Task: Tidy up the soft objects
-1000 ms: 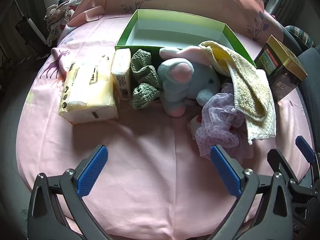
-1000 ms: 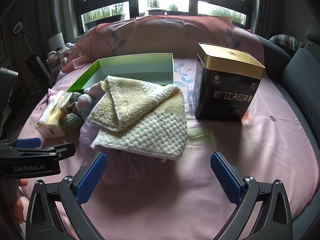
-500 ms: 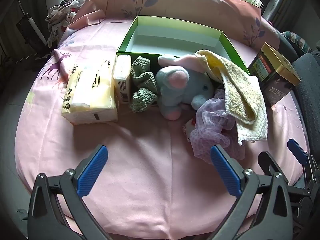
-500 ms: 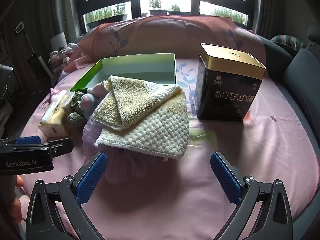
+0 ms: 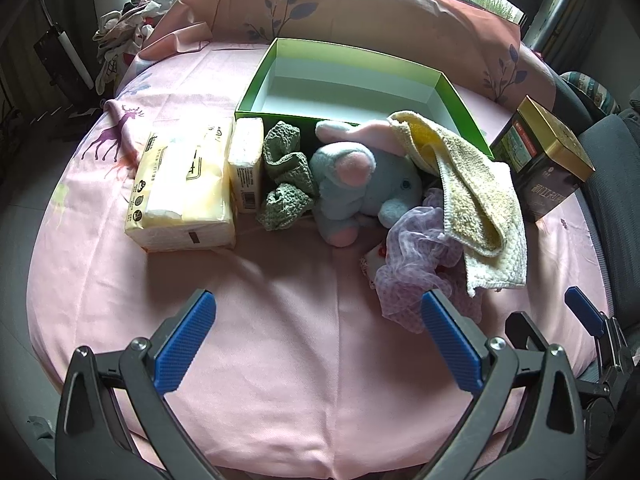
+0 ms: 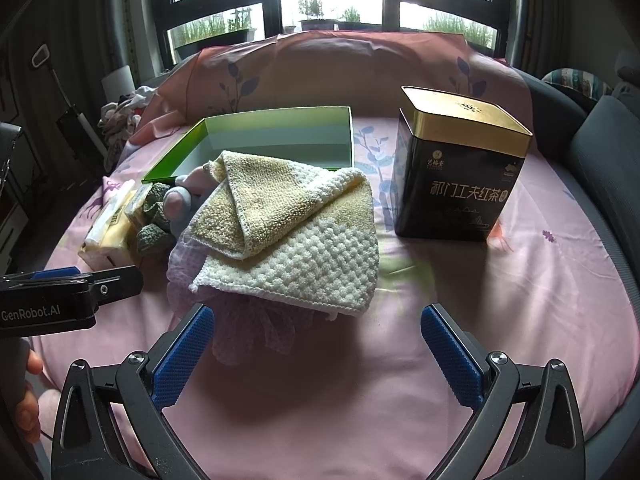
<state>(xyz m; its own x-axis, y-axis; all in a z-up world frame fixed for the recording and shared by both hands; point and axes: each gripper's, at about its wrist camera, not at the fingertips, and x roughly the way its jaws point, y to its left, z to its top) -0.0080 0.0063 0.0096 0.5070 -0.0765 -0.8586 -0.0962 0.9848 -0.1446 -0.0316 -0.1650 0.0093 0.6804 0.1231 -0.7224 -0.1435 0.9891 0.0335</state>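
Both tongs, left (image 5: 318, 340) and right (image 6: 318, 340), have drawn back, spread and empty; towel (image 6: 288, 236) ahead, box (image 5: 352, 80) beyond: nothing sorted yet.

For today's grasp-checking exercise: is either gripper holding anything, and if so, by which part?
Nothing is held. The left gripper and right gripper are both open over bare pink sheet, short of the towel and the plush elephant.

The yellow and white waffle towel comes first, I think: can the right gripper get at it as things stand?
Probably yes. The yellow and white waffle towel lies on top of the pile, the open right gripper faces its near edge, and only bare pink sheet lies between.
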